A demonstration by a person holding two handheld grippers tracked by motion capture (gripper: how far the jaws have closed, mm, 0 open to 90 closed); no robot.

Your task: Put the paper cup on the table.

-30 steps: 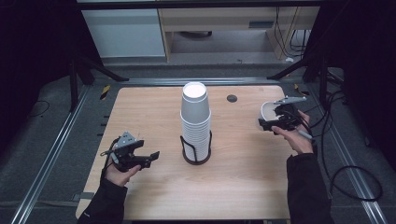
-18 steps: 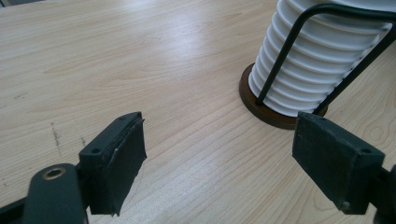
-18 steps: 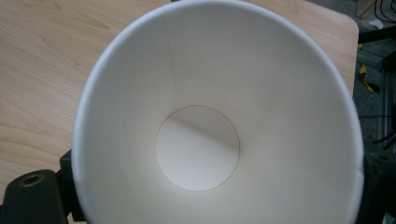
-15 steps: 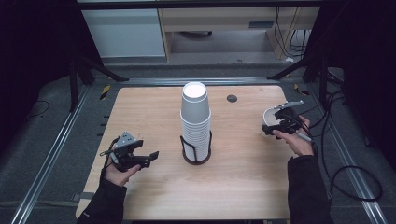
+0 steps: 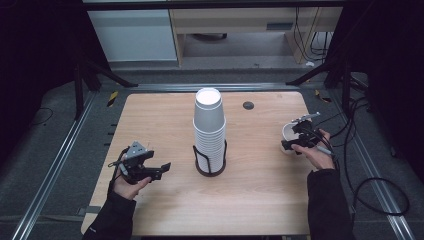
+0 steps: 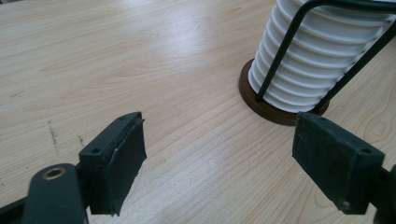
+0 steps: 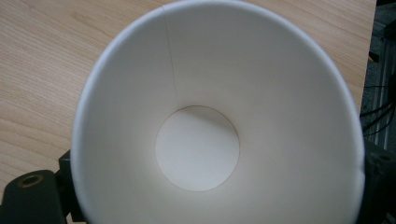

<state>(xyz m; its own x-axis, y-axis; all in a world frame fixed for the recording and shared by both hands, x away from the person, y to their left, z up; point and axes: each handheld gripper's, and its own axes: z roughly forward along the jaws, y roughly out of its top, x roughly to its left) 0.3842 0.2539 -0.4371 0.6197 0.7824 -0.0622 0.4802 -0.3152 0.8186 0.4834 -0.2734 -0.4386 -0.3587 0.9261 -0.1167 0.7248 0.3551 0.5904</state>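
Observation:
A tall stack of white paper cups (image 5: 209, 125) stands in a black wire holder with a brown base (image 5: 207, 170) at the middle of the wooden table (image 5: 160, 115). My left gripper (image 5: 159, 171) sits low at the front left, open and empty, pointing at the stack. In the left gripper view the stack (image 6: 322, 51) and its base (image 6: 264, 100) lie ahead to the right, beyond the spread jaws. At the table's right edge my right gripper (image 5: 294, 140) is shut on a single white cup (image 5: 288, 132). The right gripper view looks down into this upright cup (image 7: 219, 116).
A small black round grommet (image 5: 248, 105) sits in the tabletop at the far right. Cables (image 5: 360, 150) trail off the right side. Metal rails (image 5: 55, 165) run along both sides of the table.
The right gripper with the cup has moved slightly nearer and lower by the right edge. The left gripper has stayed still.

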